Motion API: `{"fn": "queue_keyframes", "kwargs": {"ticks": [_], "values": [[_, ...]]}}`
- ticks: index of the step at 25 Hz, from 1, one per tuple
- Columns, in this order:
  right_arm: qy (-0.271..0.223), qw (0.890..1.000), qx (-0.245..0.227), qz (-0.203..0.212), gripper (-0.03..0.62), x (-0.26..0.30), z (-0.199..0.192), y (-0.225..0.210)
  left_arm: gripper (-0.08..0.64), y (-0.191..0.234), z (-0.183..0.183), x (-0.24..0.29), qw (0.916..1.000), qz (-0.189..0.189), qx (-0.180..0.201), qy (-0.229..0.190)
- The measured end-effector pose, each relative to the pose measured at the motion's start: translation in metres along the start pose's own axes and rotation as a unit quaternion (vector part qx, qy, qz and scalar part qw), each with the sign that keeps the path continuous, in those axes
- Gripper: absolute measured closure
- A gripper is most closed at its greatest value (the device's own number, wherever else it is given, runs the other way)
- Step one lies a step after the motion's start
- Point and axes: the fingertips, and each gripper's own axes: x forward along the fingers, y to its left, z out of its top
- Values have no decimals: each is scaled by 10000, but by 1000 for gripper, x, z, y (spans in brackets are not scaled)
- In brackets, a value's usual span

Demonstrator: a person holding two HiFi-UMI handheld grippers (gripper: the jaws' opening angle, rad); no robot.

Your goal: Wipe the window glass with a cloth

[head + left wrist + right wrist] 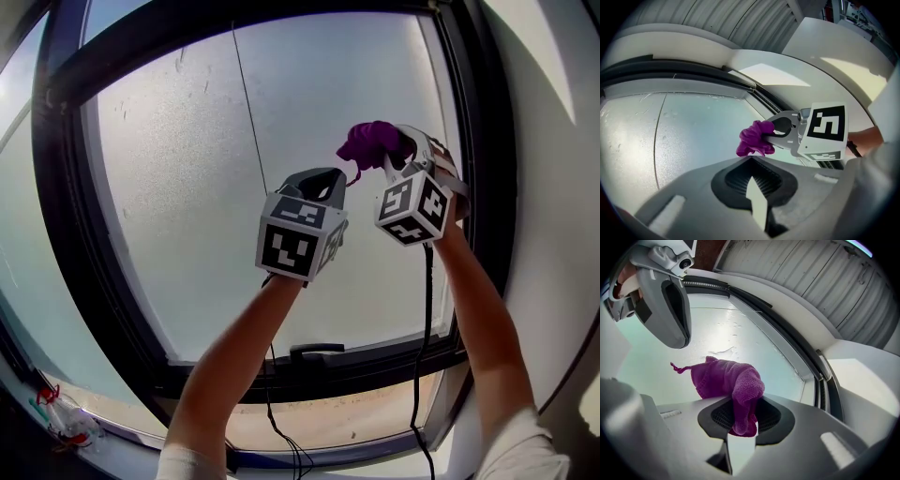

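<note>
The cloth (370, 142) is a purple, knobbly-weave rag bunched into a soft lump. It sits high on the right side of the window glass (206, 187), close to the dark frame (480, 187). Both of my operator's forearms are bare and reach up and away toward the pane. The left rises from the lower left and the right from the lower right, with pale sleeves at the near edge. Black cables (427, 309) hang down from the grippers.

The glass looks hazy and finely speckled, with small droplets and a smear near the rag in the right gripper view. A thin dark line (248, 103) runs down it. The frame is smooth and black, and a flat handle (317, 352) lies along its lower rail.

The right gripper (389, 155) has its grey jaws clamped on a fold of the cloth (726, 378). The rest of the cloth bulges out ahead of the right gripper (743, 425) toward the pane, and I cannot tell whether it is actually touching. The left gripper (319, 183) hangs just left of it, a little lower. In the left gripper view the jaws of the left gripper (754, 183) are drawn together with nothing between them. That view shows the cloth (754, 138) and the right gripper (780, 133) beyond its tips.
</note>
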Motion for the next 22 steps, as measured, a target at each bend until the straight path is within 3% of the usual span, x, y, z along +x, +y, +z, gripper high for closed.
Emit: {"fn": "queue_keyframes", "kwargs": {"ticks": [8,22], "values": [[-208,9990,121,-386,480,38,24,-46,559,14,23,2,9995,-11,104,-286],[-32,9920,165,-1253,487,111,67,-138,559,42,53,0,9982,-115,114,-571]]}}
